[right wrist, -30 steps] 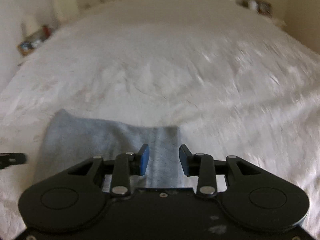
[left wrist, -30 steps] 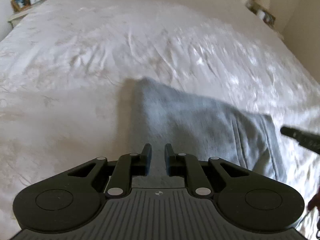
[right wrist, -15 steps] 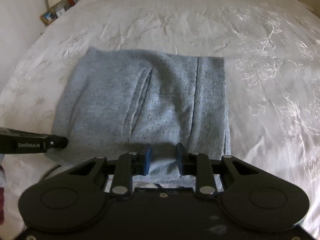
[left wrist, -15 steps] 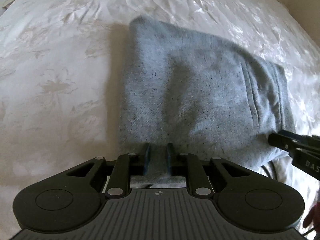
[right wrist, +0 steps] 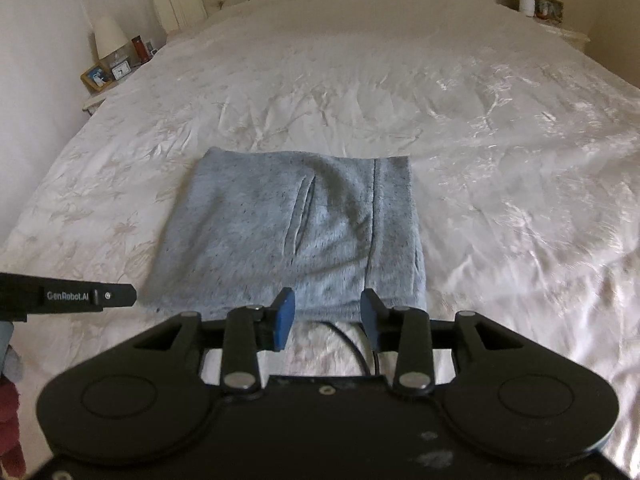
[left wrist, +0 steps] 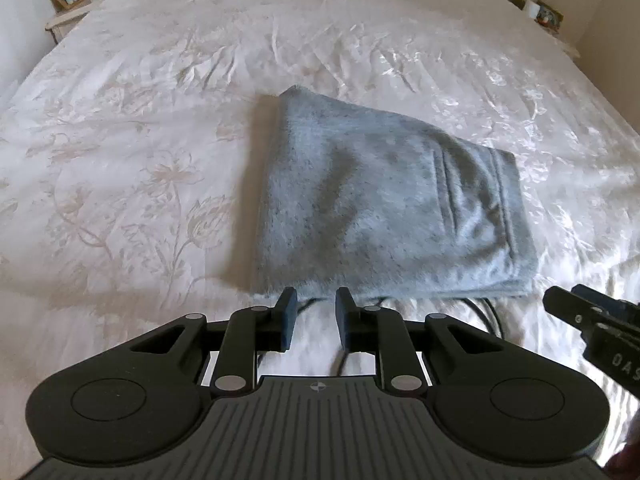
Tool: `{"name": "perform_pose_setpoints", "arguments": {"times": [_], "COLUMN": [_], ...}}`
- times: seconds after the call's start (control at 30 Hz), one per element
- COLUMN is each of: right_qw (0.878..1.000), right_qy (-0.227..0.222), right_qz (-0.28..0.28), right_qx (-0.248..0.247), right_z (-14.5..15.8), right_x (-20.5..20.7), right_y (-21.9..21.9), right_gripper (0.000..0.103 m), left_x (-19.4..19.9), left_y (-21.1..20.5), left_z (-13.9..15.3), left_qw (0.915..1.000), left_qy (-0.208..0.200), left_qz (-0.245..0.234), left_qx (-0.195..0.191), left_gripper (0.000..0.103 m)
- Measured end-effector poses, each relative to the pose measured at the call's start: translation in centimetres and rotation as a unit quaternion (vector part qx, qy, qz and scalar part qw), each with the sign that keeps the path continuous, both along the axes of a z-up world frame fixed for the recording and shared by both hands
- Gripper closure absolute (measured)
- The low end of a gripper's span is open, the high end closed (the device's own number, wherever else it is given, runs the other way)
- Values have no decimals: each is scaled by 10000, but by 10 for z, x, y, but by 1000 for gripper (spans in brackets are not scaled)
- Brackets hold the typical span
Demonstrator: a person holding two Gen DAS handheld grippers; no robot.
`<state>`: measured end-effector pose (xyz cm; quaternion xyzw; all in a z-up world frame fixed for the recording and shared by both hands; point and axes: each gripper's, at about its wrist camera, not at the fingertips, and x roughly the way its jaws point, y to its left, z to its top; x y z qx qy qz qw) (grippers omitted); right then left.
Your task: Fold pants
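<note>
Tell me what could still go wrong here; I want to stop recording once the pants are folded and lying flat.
1. A black cable runs out from under the near edge of the gray pants; pulling it could drag the fold askew.
2. Both the left claw and the right claw sit open right at that edge, so a careless withdrawal might snag the fleece.
3. The glossy bedspread looks slippery; the bundle may slide.

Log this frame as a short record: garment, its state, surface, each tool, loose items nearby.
garment: grey pants
state: folded into a compact rectangle, lying flat
surface: white bedspread
left tool: open, empty, just short of the pants' near edge
right tool: open, empty, at the near edge
nearby: black cable by the near edge
</note>
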<state>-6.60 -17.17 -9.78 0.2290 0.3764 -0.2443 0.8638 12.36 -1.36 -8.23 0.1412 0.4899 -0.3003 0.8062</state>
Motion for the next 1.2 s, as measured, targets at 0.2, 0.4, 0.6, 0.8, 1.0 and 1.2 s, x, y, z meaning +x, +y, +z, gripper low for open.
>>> {"name": "perform_pose_setpoints", "arguments": {"times": [0.2,0.4,0.6,0.8,1.0,1.2], "right_qw": [9997,9988,9976,9966,9963,9968], "right_qy": [-133,-288,-429,-519,-543,-485], "right_qz": [-138,-177,-150,-116,-85,-101], "right_qx": [-145,-361,-520,-625,-667,-621], "right_z": [23,47,66,79,85,83], "right_x": [-21,-34,-39,-36,-35,-36], "right_y": [21,39,49,52,51,50], "right_gripper": [62,57,54,53,53,53], "left_x": [-22,-32,-39,-41,-43,-44], "left_y": [0,6,13,15,15,13], "left_z": [19,32,47,55,57,55], "left_qw": [9993,9993,9986,9983,9982,9986], "left_qy": [-274,-331,-469,-533,-536,-468], "left_qz": [-217,-182,-192,-154,-146,-143], "left_qx": [91,30,-121,-198,-232,-197], "left_gripper": [82,81,80,80,80,80]}}
